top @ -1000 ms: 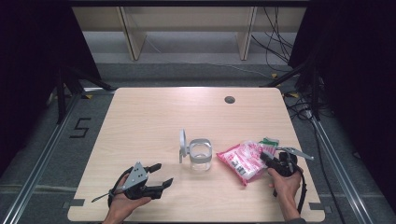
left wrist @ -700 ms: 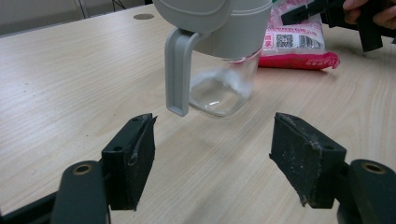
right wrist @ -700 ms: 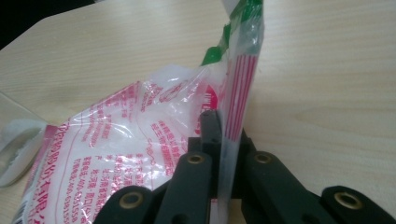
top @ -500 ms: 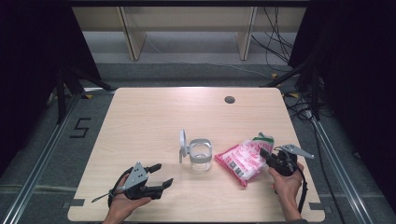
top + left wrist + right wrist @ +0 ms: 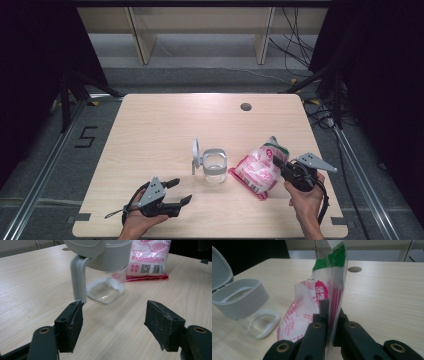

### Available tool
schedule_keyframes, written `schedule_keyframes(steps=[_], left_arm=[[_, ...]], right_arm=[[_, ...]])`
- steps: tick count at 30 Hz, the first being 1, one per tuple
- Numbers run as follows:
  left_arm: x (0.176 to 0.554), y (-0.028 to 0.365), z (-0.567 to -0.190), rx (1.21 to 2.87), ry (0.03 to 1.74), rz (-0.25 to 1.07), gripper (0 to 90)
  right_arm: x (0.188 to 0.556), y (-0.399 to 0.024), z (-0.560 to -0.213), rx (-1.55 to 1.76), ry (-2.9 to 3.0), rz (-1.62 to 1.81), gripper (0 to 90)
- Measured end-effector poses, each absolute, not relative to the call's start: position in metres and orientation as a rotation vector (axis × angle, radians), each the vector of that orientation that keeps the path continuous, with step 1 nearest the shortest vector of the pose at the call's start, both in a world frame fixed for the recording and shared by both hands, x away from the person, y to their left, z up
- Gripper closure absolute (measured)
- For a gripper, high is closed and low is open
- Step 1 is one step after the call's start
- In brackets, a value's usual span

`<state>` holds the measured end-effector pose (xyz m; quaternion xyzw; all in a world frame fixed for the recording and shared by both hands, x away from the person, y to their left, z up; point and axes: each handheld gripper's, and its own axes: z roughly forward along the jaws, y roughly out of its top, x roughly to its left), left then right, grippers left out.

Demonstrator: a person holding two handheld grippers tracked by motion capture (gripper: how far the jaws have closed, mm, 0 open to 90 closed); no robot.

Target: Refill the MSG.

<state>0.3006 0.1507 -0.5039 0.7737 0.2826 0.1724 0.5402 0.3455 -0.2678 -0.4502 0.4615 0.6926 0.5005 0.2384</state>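
We judge the bag [image 5: 259, 169], lying on the desk [image 5: 165, 125] beside the open jar [image 5: 214, 166], soft, light and slippery, so our right tongs [image 5: 327, 315] clench its thin top edge, while the left tongs [image 5: 113, 325] are released.

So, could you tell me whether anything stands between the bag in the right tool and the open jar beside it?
Nothing visible does. The right tool is shut on the pink bag, and bare table lies between it and the clear jar, whose grey lid stands flipped up on the far side from the bag.
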Motion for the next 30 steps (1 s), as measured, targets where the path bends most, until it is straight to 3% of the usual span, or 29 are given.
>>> schedule_keyframes(steps=[15,30], left_arm=[[0.297,0.093,-0.506,1.903,0.535,0.39,29.7],[0.307,0.043,-0.513,1.923,0.51,0.336,29.3]], right_arm=[[0.33,-0.242,-0.418,1.109,1.976,1.39,90.0],[0.32,-0.227,-0.389,1.009,2.069,1.377,90.0]])
